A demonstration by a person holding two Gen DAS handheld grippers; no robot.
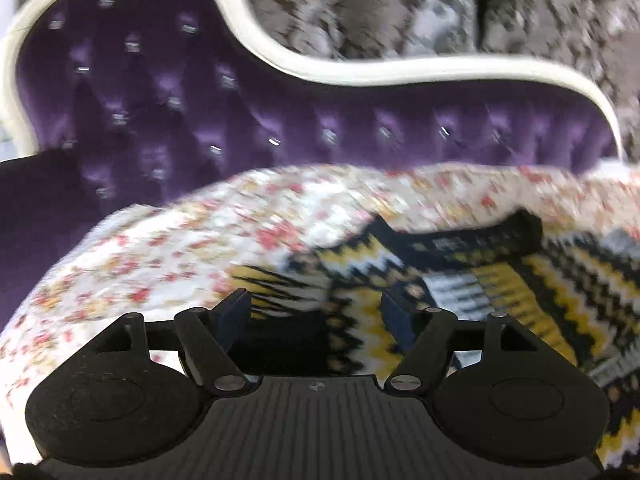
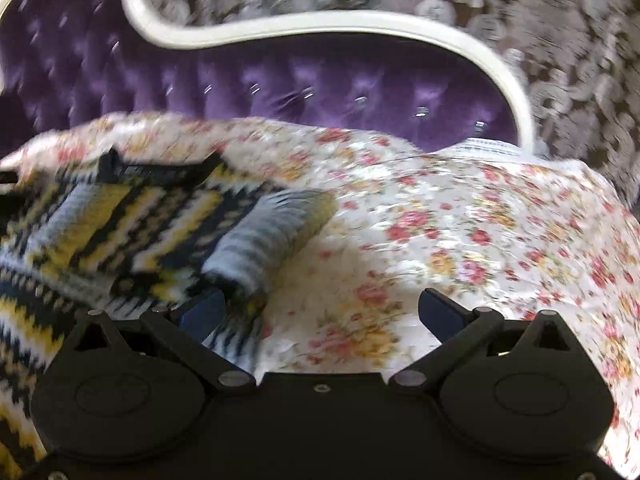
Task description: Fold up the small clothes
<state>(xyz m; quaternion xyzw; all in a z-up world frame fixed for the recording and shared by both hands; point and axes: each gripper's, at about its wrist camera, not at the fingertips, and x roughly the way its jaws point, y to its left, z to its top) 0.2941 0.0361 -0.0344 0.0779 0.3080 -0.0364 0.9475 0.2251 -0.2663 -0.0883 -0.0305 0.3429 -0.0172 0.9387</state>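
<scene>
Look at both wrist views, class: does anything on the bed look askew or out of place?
Yes. The zigzag-patterned knit garment lies rumpled on the floral bedspread, and its grey-blue sleeve is bunched and sticks out at an angle rather than lying flat. Motion blur hides finer detail; nothing looks spilled or damaged.

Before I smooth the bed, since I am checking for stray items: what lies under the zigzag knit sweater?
The navy, yellow and white zigzag knit sweater lies on the floral quilted bedspread. Whatever is beneath its folds is covered.
</scene>
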